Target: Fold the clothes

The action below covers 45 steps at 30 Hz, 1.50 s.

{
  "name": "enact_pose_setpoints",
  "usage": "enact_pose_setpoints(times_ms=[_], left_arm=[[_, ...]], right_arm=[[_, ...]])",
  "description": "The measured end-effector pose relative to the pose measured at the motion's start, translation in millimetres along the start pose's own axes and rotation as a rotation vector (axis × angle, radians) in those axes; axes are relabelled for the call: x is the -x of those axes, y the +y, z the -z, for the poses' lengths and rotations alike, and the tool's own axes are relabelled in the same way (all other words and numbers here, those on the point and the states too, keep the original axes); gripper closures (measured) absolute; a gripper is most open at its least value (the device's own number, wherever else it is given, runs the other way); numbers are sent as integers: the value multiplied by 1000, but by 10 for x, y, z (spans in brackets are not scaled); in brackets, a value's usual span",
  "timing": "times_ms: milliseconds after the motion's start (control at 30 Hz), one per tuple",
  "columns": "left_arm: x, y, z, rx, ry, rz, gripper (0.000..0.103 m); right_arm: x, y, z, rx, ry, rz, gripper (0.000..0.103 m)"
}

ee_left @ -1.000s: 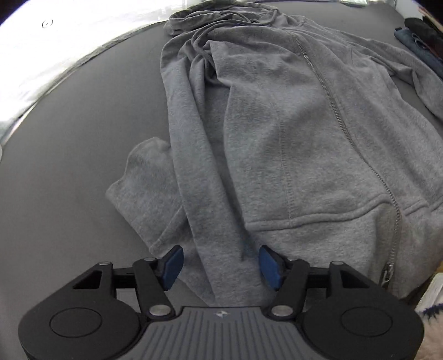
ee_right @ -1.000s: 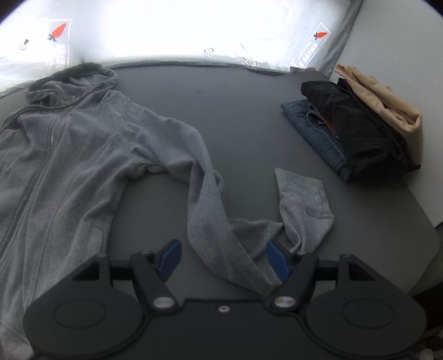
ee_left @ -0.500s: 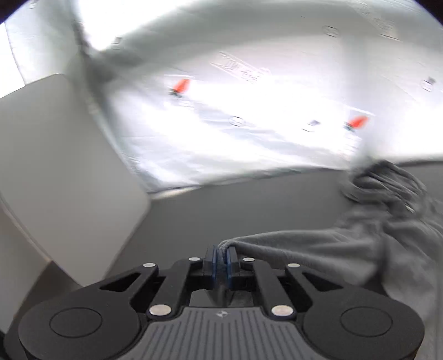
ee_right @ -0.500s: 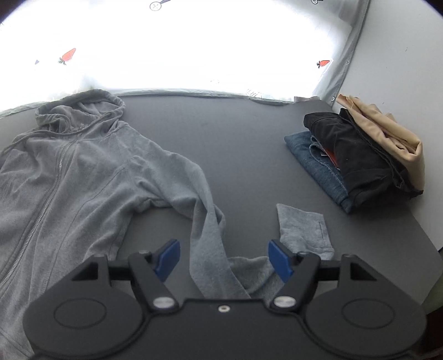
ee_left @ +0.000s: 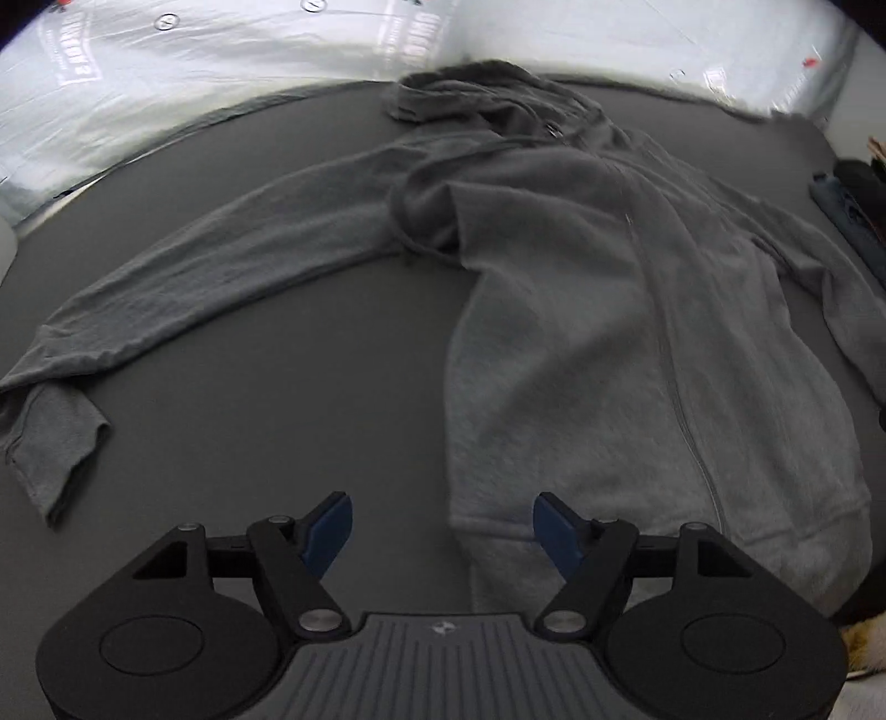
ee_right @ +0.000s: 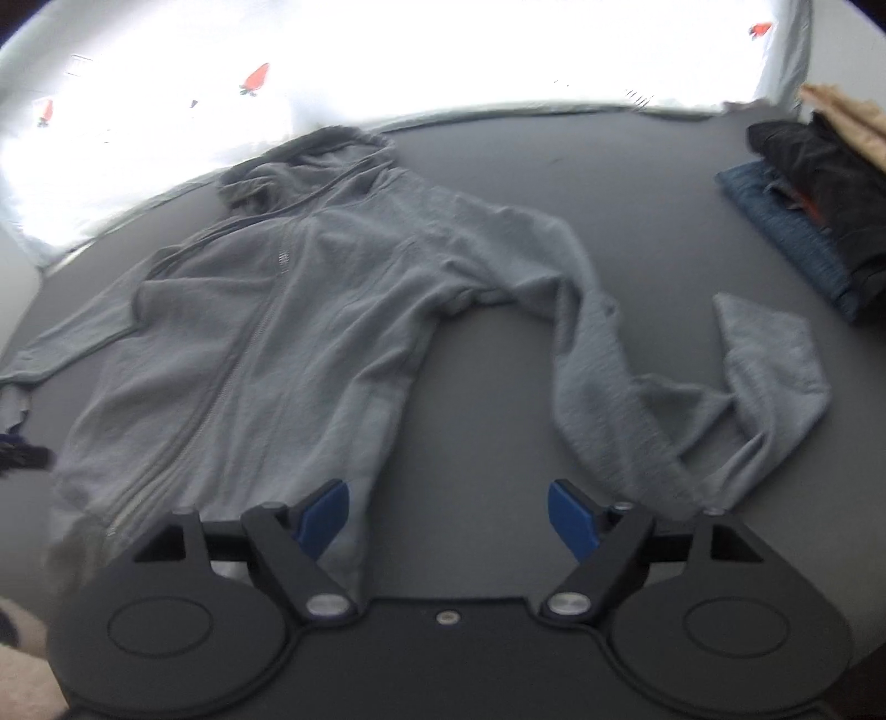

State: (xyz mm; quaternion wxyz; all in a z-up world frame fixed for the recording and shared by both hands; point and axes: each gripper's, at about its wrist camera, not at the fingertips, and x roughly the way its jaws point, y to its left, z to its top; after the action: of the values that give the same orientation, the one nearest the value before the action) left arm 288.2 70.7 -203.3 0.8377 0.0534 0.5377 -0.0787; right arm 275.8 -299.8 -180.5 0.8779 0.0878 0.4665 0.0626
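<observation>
On dark grey table (ee_left: 232, 443), grey hoodie (ee_left: 581, 310), bright curtain (ee_right: 387, 50)

Blown-out backlight up top — motion-blurred, fisheye-warped edges

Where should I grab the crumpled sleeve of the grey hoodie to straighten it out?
Grip the crumpled sleeve at its cuff end, coming from above with the right gripper, whose jaws are opening with nothing between them. The cuff lies doubled back on the table, free at its edge, so pulling it outward should unfold the bend.
</observation>
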Motion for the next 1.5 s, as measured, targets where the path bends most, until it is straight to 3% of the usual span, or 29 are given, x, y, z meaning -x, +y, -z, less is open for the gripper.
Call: enact_pose_setpoints(times_ms=[67, 133, 167, 200, 233, 300, 433, 500, 567, 667, 700, 733, 800, 833, 867, 1000, 1167, 1267, 1367, 1433, 1467, 1500], left_arm=[[-171, -118, 146, 23, 27, 25, 32], [-196, -151, 229, 67, 7, 26, 48], [-175, -161, 260, 82, -10, 15, 70], [-107, -163, 262, 86, -19, -11, 89], [-16, -153, 249, 97, -20, -32, 96], [283, -86, 179, 155, -44, -20, 97], [1164, -103, 87, 248, -142, 74, 97], [1324, -210, 126, 234, -135, 32, 92], [1183, -276, 226, 242, -56, -49, 74], [722, -251, 431, 280, 127, -201, 74], [704, -228, 473, 297, 133, -194, 73], [686, -206, 515, 313, 138, -187, 72], [721, -185, 559, 343, 115, -179, 58], [745, -199, 557, 344, 94, -181, 45], [759, -228, 545, 340, 77, -185, 39], [713, -492, 441, 264, 52, -206, 39], [632, -881, 298, 128, 14, -235, 35], [602, -1091, 205, 41, -9, -242, 33], [586, -1228, 127, -11, -21, -247, 33], [577, -1270, 76, -18, -23, -250, 33], [572, -1288, 51, -18, -23, -251, 33], [566, -1303, 28, -18, -22, -253, 33]], right_arm=[[-108, 13, 96, -22, 68, -116, 21], [-265, 44, 207, -36, 150, -195, 25], [-304, 66, 248, -34, 156, -193, 44], [-340, 86, 284, -35, 163, -192, 88], [-347, 79, 278, -47, 177, -199, 91], [-234, 24, 221, -99, 160, -224, 92], [408, -257, -57, -280, 31, -383, 93], [632, -367, -148, -299, -5, -401, 92], [574, -388, -131, -224, 55, -323, 89], [328, -367, -7, -100, 190, -124, 79], [276, -370, 38, -70, 214, -56, 77], [290, -392, 67, -71, 209, -44, 76], [418, -504, 103, -136, 141, -52, 40], [491, -567, 109, -169, 91, -44, 37], [560, -639, 96, -194, 39, -27, 38], [657, -994, -53, -228, -93, 130, 37], [465, -1461, -270, -232, -127, 266, 34], [223, -1540, -382, -182, -134, 304, 32], [-194, -1503, -529, -94, -105, 404, 32], [-411, -1481, -598, -37, -53, 456, 52], [-472, -1482, -620, -17, -36, 472, 93], [-398, -1505, -638, -39, -65, 473, 101]])
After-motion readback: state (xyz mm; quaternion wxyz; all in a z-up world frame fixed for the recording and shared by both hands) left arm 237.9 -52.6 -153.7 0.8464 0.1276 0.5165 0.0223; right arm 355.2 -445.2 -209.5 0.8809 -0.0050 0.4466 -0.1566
